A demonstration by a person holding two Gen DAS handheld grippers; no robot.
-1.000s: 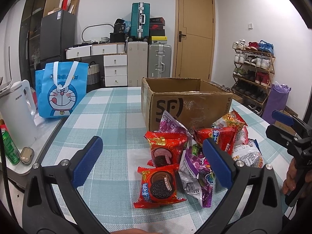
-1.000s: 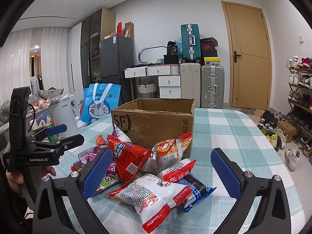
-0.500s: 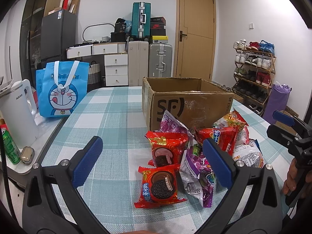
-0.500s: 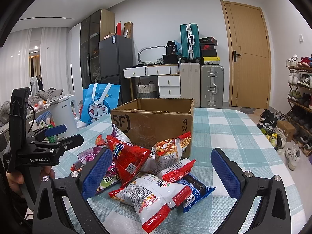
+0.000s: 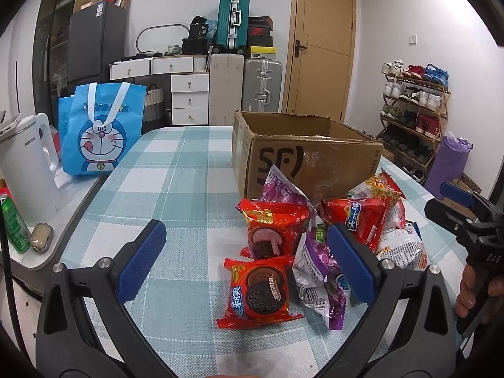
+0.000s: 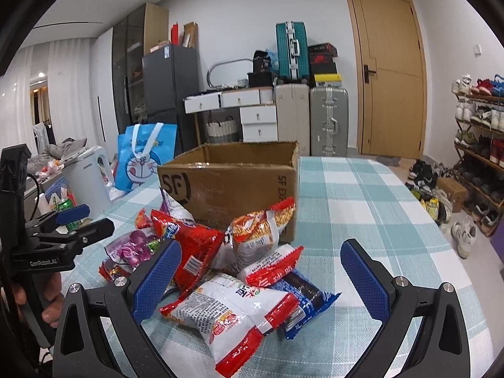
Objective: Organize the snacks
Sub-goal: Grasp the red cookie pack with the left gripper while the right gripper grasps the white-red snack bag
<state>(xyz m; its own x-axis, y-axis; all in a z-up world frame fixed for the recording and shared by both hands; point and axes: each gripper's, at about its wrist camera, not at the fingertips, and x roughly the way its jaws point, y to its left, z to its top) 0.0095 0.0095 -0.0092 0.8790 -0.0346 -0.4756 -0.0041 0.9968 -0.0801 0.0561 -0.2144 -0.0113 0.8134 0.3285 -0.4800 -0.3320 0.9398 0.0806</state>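
Both tongs are released and hold nothing. In the left wrist view, the left tongs frame the cookie packet at lower centre; it lies flat on the surface, nearest this hand. In the right wrist view, the right tongs frame the white-and-red packet, long axis running upper left to lower right. The open cardboard box, printed "SF", stands just behind the pile. The far gripper body reads "GenRobot.AI".
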